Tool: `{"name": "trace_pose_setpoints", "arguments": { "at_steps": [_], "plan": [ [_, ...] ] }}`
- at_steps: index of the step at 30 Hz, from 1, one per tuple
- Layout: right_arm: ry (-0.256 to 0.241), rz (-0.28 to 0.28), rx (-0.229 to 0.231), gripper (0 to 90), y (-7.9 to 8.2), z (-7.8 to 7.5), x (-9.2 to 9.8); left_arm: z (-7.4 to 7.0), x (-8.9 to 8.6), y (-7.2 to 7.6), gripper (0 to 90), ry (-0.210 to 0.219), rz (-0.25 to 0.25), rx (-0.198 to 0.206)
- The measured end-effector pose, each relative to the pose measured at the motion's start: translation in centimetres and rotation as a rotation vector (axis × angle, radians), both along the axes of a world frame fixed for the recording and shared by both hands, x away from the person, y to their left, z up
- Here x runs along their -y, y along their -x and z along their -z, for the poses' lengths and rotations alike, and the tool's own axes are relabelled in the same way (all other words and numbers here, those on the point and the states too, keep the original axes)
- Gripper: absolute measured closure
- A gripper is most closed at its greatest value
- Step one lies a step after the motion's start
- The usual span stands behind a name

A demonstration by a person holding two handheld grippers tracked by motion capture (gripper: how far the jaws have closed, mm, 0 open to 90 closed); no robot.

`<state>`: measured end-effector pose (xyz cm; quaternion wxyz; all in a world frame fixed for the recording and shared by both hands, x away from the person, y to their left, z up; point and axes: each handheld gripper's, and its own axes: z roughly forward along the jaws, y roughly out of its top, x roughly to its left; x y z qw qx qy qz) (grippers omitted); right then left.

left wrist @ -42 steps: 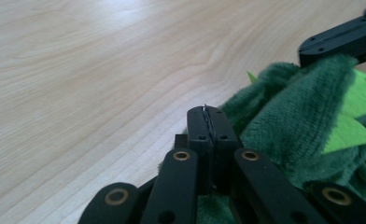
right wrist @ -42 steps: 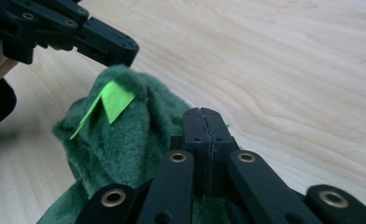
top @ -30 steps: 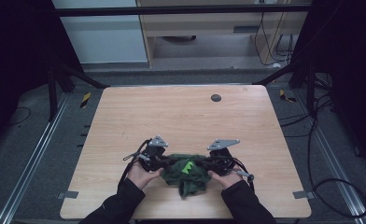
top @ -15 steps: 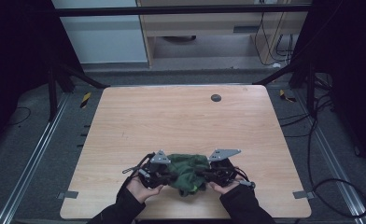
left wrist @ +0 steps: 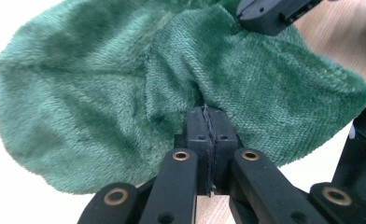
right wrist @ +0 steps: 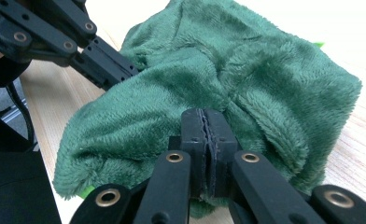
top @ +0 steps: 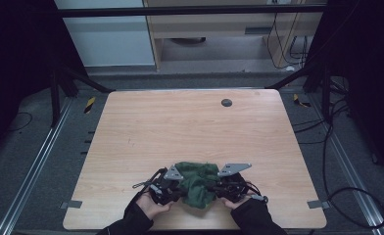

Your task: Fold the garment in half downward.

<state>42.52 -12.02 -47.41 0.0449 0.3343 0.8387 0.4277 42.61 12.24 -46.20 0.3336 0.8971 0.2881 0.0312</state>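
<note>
A crumpled green fleece cloth (top: 197, 182) lies bunched near the table's front edge, between my two grippers. My left gripper (top: 176, 191) pinches its left side; in the left gripper view the jaws (left wrist: 209, 126) are pressed together on a fold of the cloth (left wrist: 125, 93). My right gripper (top: 218, 188) pinches the right side; in the right gripper view its jaws (right wrist: 207, 128) are closed on the cloth (right wrist: 228, 79), and the left gripper's black fingers (right wrist: 102, 60) reach in from the upper left. A bright green tag peeks out under the cloth (right wrist: 85, 191).
The wooden table (top: 190, 127) stretches away beyond the cloth. A small dark round disc (top: 226, 102) sits near its far edge. Metal frame rails and cables run around the table on the floor.
Both grippers have drawn back toward the table's front edge with the cloth, which has bunched up tighter between them.
</note>
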Motion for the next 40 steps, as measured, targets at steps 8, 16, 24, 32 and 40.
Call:
{"name": "trace_pose_setpoints", "arguments": {
  "at_steps": [8,16,24,32,40],
  "plan": [
    [-0.043,0.031,0.038,81.9,-0.1,-1.2,0.7,-1.9,-1.8,-0.5,84.9,0.038,-0.080,0.066],
    [-0.047,0.168,0.100,74.7,-1.3,-2.1,3.9,-2.4,-4.8,-1.7,75.1,0.051,-0.203,0.113],
    [-0.001,0.308,0.103,66.8,-2.4,-2.0,7.5,-1.9,-7.9,-3.0,54.2,0.052,-0.330,0.154],
    [0.031,0.408,0.105,56.4,-3.0,-1.7,10.3,-1.4,-11.9,-4.7,41.8,0.062,-0.466,0.155],
    [0.064,0.474,0.096,45.4,-3.6,-0.9,12.0,-1.2,-13.9,-5.4,35.5,0.061,-0.515,0.165]
  ]
}}
